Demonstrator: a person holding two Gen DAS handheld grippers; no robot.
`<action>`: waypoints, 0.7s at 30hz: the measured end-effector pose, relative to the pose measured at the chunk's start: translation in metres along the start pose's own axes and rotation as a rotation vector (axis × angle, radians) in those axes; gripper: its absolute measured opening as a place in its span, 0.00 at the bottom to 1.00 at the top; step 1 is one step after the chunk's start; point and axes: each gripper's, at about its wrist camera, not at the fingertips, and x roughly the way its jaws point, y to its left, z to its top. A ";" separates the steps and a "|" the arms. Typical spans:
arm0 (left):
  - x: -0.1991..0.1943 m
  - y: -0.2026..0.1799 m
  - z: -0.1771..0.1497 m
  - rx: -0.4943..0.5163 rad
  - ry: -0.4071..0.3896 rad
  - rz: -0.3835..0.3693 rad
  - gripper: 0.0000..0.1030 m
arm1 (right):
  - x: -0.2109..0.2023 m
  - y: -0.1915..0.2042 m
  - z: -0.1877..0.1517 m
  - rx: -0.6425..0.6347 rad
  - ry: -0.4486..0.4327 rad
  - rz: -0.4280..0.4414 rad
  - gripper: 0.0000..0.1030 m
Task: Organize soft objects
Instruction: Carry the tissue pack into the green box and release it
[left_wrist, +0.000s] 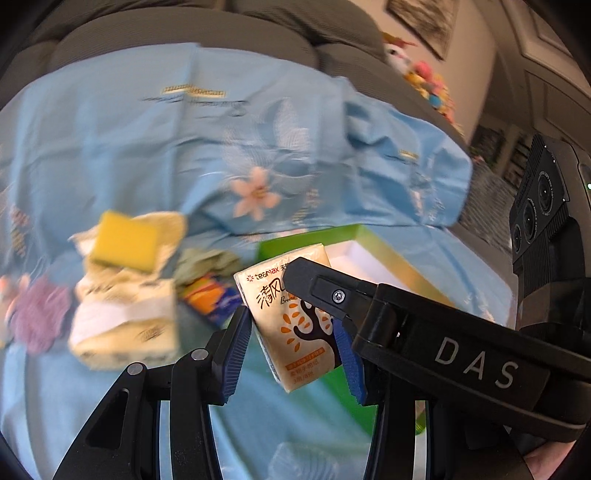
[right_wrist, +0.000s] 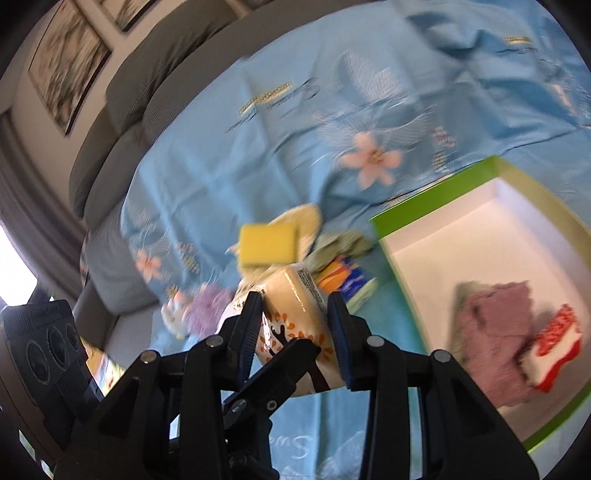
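Left wrist view: the left claw (left_wrist: 291, 328) straddles the beige tissue packet with an orange tree print (left_wrist: 291, 314) at lower centre, steadying it while the right claw's finger overlaps it.

Right wrist view: the right claw (right_wrist: 295, 332) clamps the same packet, the green-rimmed white box (right_wrist: 436, 199) waiting at right for drop-off.

Cream tissue pack (left_wrist: 295, 314) with orange-leaf tree; blue, seemingly floral sheet (left_wrist: 147, 147).

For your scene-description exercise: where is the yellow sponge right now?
The yellow sponge lies on a pale cloth in the pile on the blue sheet, left of the green box in both wrist views, beyond the tissue pack in the grippers.
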 end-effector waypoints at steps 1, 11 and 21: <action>0.005 -0.007 0.003 0.016 0.006 -0.015 0.46 | -0.005 -0.006 0.002 0.015 -0.015 -0.007 0.35; 0.070 -0.074 0.015 0.142 0.115 -0.185 0.46 | -0.049 -0.085 0.014 0.207 -0.142 -0.130 0.35; 0.119 -0.101 0.005 0.135 0.257 -0.267 0.46 | -0.053 -0.147 0.012 0.362 -0.142 -0.239 0.35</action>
